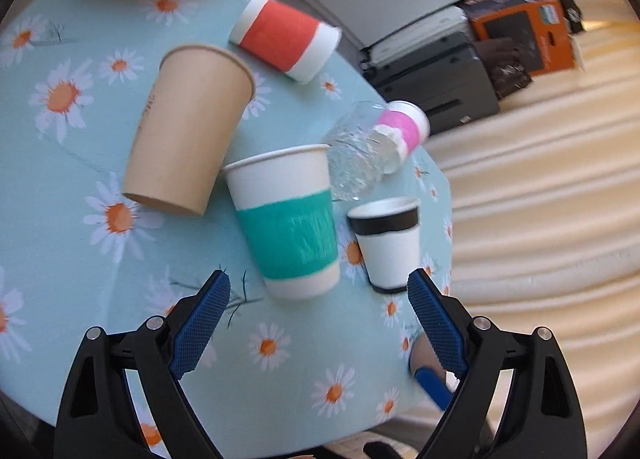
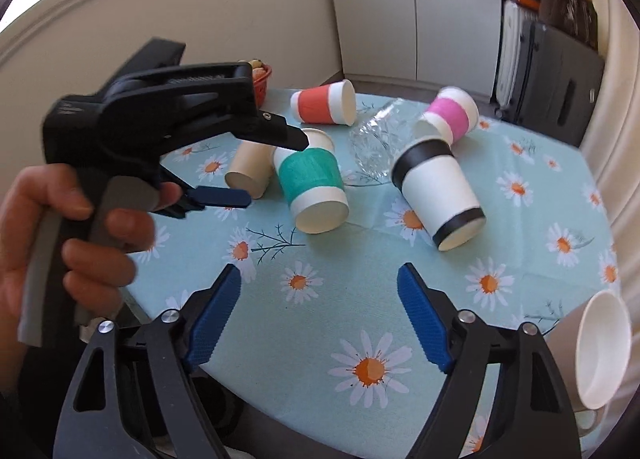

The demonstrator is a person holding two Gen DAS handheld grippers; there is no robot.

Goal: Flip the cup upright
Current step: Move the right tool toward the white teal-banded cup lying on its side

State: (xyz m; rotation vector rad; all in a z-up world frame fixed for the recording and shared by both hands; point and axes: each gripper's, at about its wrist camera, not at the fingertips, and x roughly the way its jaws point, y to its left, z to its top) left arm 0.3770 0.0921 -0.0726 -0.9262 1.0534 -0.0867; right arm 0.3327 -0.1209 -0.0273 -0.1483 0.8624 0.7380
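Both units idle: my left hand-held gripper (image 1: 318, 285) is spread wide with nothing between its fingers, low centre of its view, and my right hand-held gripper (image 2: 319, 279) is likewise spread and empty. On the daisy-print worktop (image 2: 320, 319), the green-banded cup (image 2: 314, 187) lies tipped at mid-frame, touching the tan cup (image 2: 246, 169). The black-banded cup (image 2: 438, 191) lies tipped to its right, near a clear bottle (image 2: 374, 139).

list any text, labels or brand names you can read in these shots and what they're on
None can be read.
Tan cup: faint print down its side, too blurred.
Orange box: a label with lettering, too small and blurred.
Left gripper: embossed lettering on its black body, seen from the right wrist, illegible.
The banded cups show no lettering.
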